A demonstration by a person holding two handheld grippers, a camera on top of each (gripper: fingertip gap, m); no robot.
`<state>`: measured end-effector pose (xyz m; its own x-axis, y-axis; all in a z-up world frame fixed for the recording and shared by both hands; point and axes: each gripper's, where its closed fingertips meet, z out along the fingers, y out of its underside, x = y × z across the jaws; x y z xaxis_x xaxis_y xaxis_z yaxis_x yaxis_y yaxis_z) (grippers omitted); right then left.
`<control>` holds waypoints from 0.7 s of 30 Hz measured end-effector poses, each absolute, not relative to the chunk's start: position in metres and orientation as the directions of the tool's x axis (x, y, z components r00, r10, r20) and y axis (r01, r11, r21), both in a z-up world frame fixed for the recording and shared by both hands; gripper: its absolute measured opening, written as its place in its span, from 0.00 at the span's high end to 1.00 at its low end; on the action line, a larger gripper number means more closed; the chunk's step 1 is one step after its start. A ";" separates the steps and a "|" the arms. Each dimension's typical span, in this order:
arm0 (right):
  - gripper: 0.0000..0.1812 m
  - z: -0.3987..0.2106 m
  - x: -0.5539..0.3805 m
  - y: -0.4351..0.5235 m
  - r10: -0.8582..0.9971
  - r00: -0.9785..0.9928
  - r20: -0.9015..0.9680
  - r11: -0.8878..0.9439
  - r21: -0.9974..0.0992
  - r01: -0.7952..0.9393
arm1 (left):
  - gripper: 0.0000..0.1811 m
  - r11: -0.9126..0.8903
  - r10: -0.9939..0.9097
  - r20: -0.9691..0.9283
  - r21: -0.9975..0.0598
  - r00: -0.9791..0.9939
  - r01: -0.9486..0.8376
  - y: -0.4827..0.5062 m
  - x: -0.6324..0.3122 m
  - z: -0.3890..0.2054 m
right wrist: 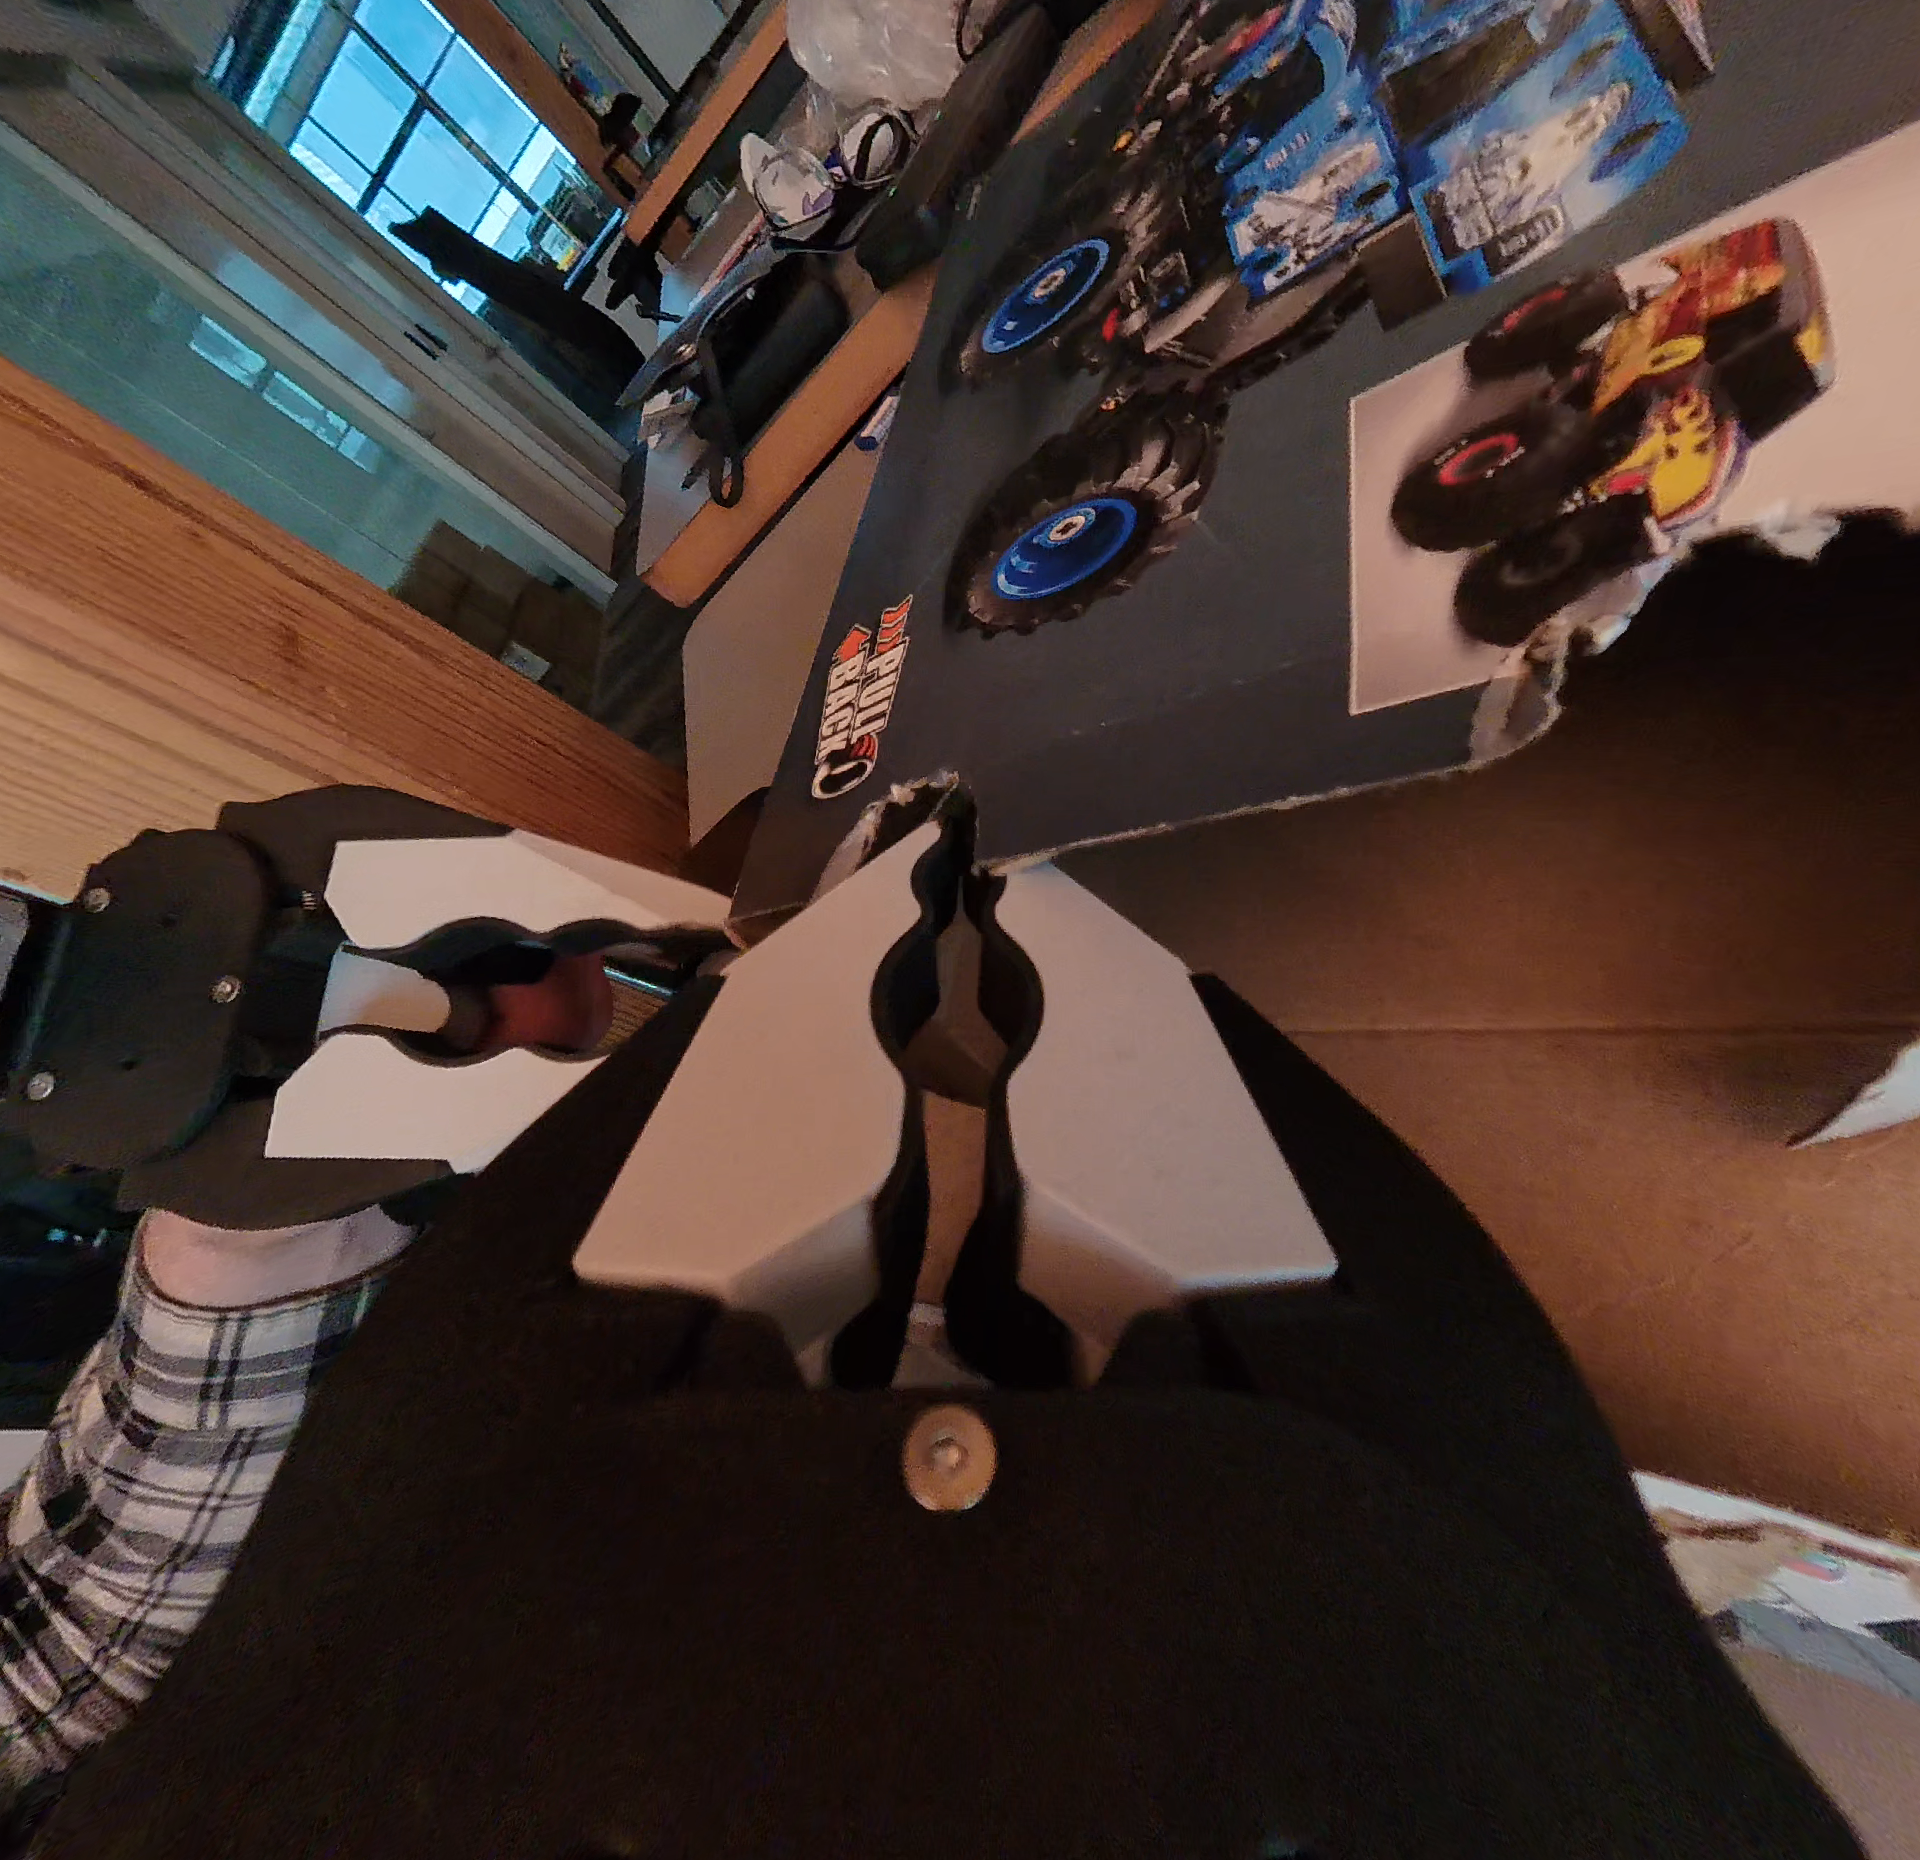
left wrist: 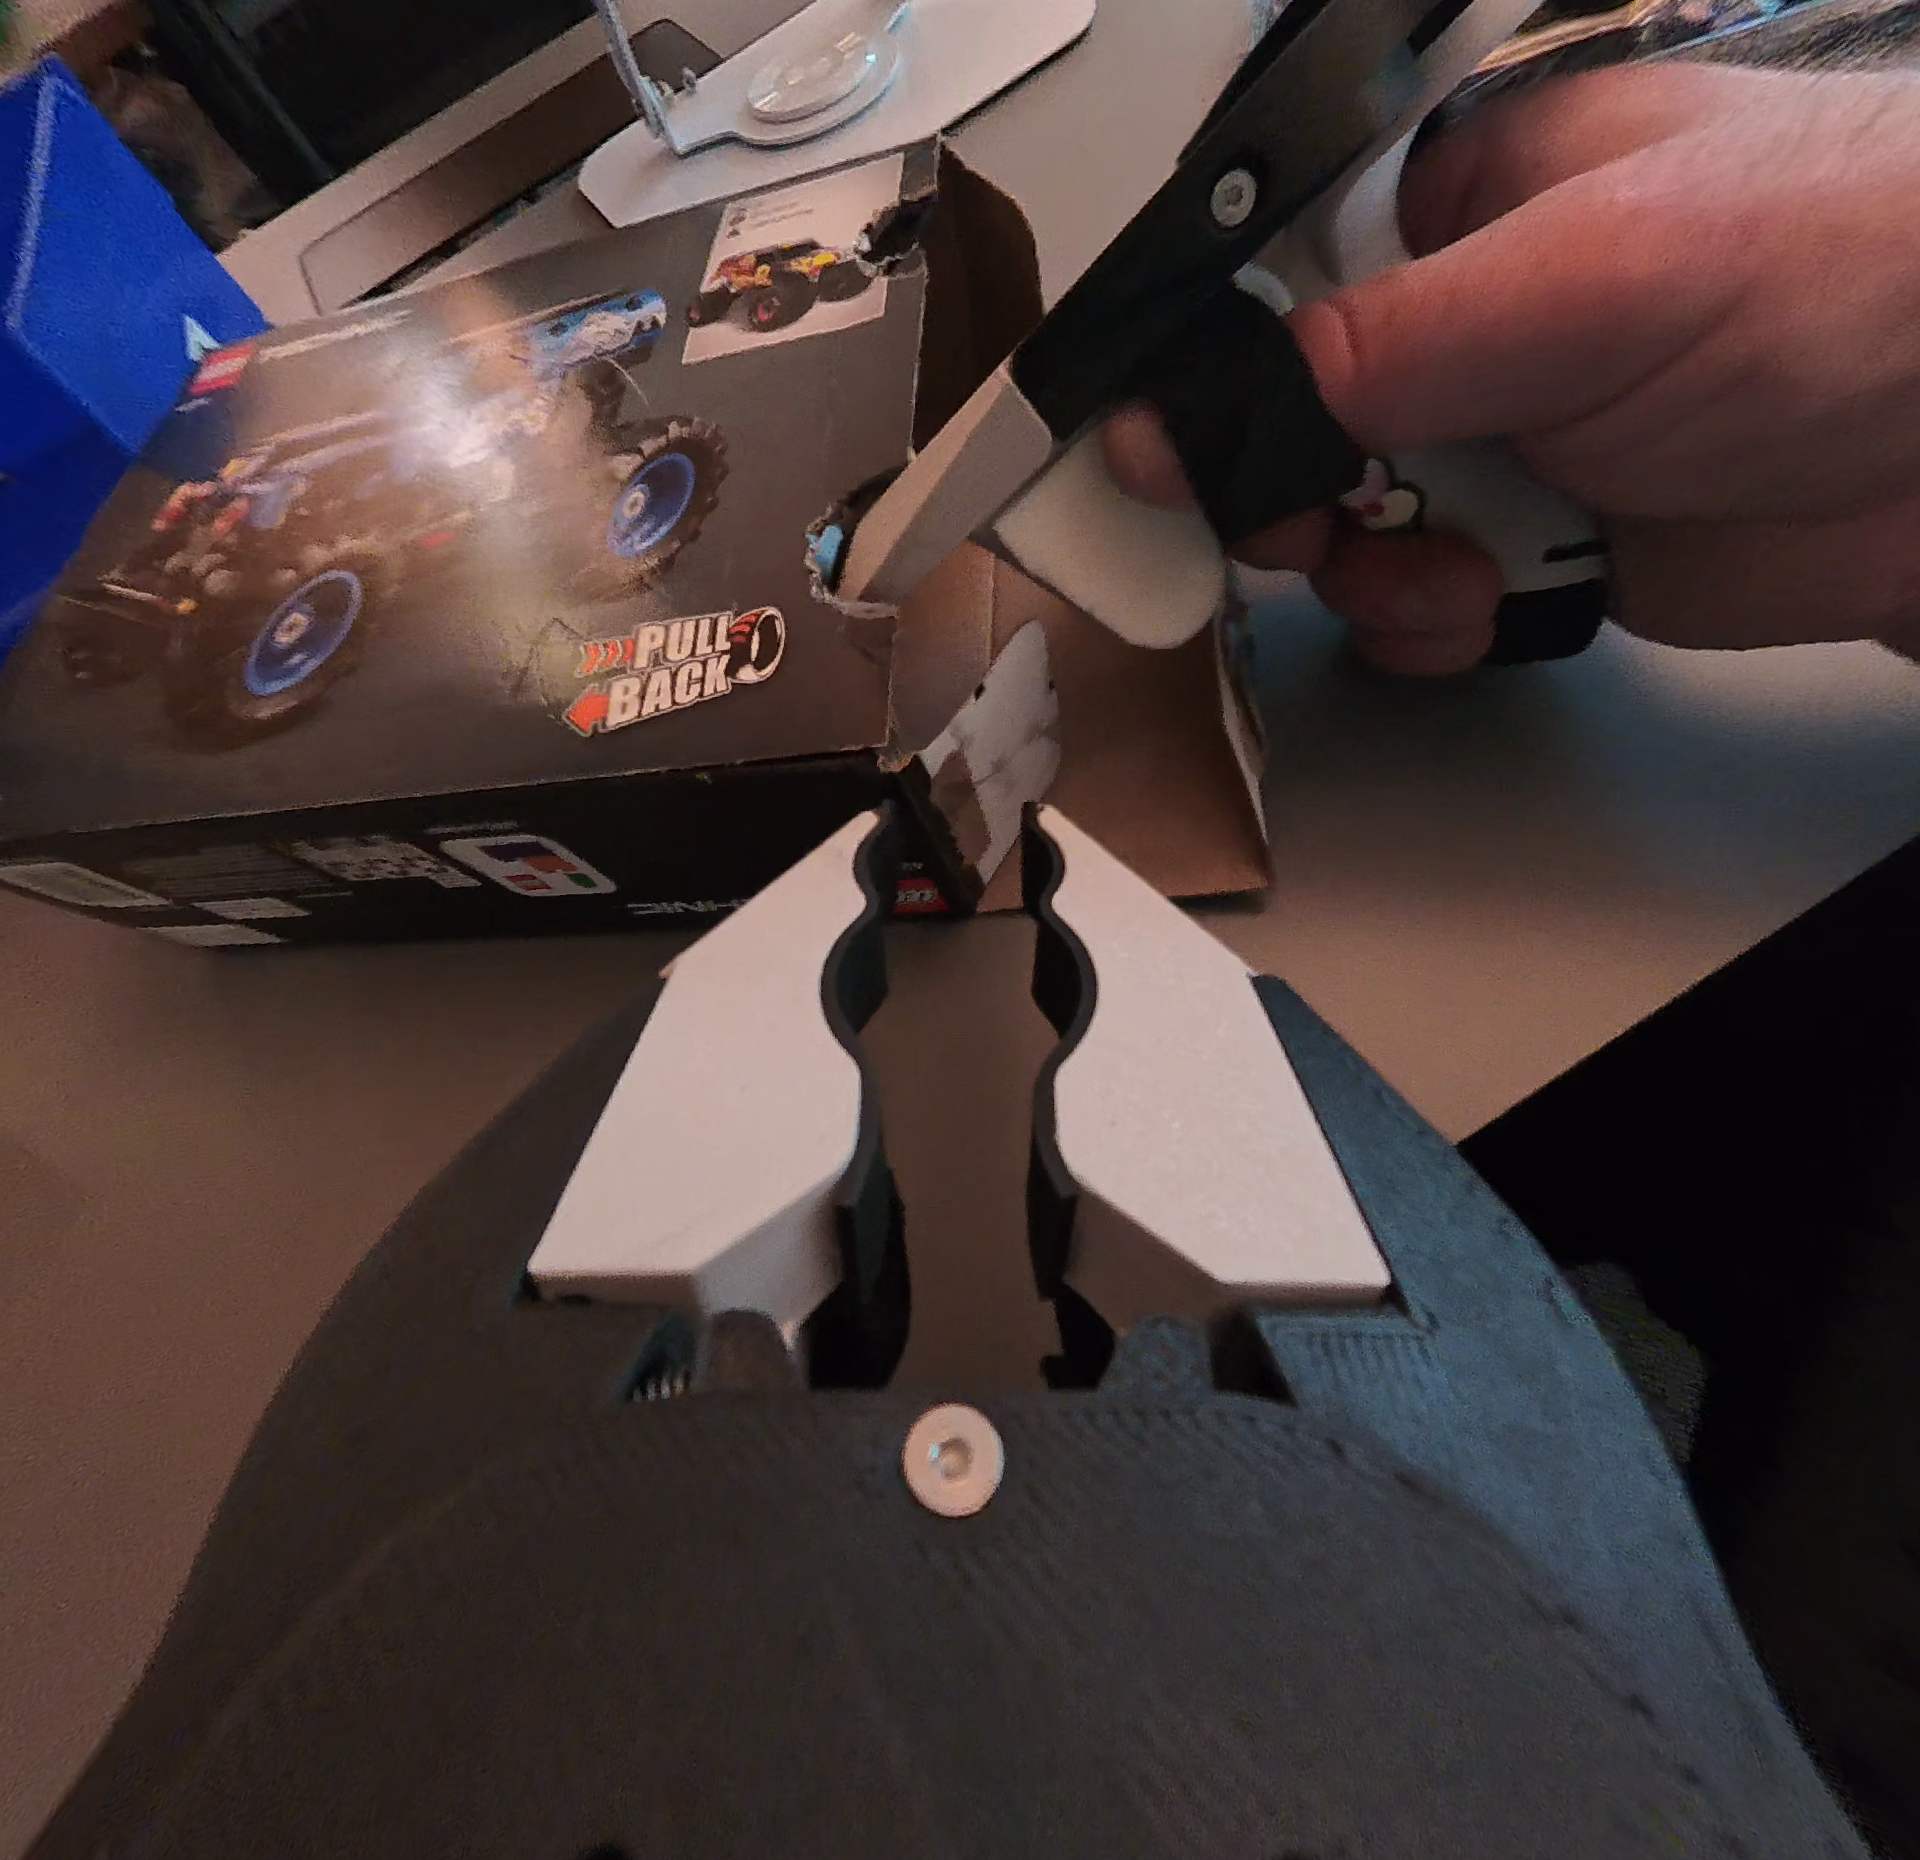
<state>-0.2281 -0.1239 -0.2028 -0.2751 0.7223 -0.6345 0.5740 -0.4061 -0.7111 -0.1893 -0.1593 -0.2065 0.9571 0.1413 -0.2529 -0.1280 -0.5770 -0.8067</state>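
Two hand-held grippers work at one torn end of a dark toy box point(left wrist: 447, 522) lying flat on the grey desk point(left wrist: 260, 1135), printed face up, writing unreported. Right hand-held gripper point(right wrist: 956, 854) is clamped on the box's torn flap point(right wrist: 1455, 937); left hand-held gripper point(left wrist: 951, 823) stands apart, just beside that open end.

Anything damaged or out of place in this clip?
Yes. The toy box has a ragged, torn edge at its opened end, with brown flaps splayed out. The right gripper is pinched on that torn edge; the left gripper sits open at the box's lower corner.
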 end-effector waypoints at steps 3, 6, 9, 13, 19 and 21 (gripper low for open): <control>1.00 -0.195 -0.220 -0.127 0.725 -0.323 -0.608 -0.380 -0.745 0.549 | 0.80 -0.560 0.184 -0.344 -0.807 0.921 -0.189 -0.159 -0.188 -0.195; 1.00 -0.191 -0.209 -0.131 0.743 -0.358 -0.566 -0.333 -0.775 0.537 | 0.72 -0.518 0.221 -0.408 -0.819 0.886 -0.247 -0.151 -0.180 -0.180; 1.00 -0.183 -0.196 -0.136 0.757 -0.386 -0.528 -0.295 -0.803 0.518 | 0.64 -0.565 0.261 -0.478 -0.780 0.839 -0.269 -0.142 -0.182 -0.186; 1.00 -0.181 -0.182 -0.139 0.755 -0.402 -0.517 -0.279 -0.809 0.517 | 0.57 -0.580 0.361 -0.488 -0.785 0.794 -0.219 -0.135 -0.193 -0.193; 0.99 -0.188 -0.189 -0.107 0.872 -0.247 -0.422 -0.281 -0.846 0.453 | 0.58 -0.579 0.440 -0.460 -0.802 0.771 -0.148 -0.137 -0.209 -0.203; 0.92 -0.191 -0.198 -0.104 0.882 -0.216 -0.420 -0.270 -0.823 0.499 | 0.60 -0.551 0.435 -0.426 -0.823 0.794 -0.139 -0.138 -0.208 -0.200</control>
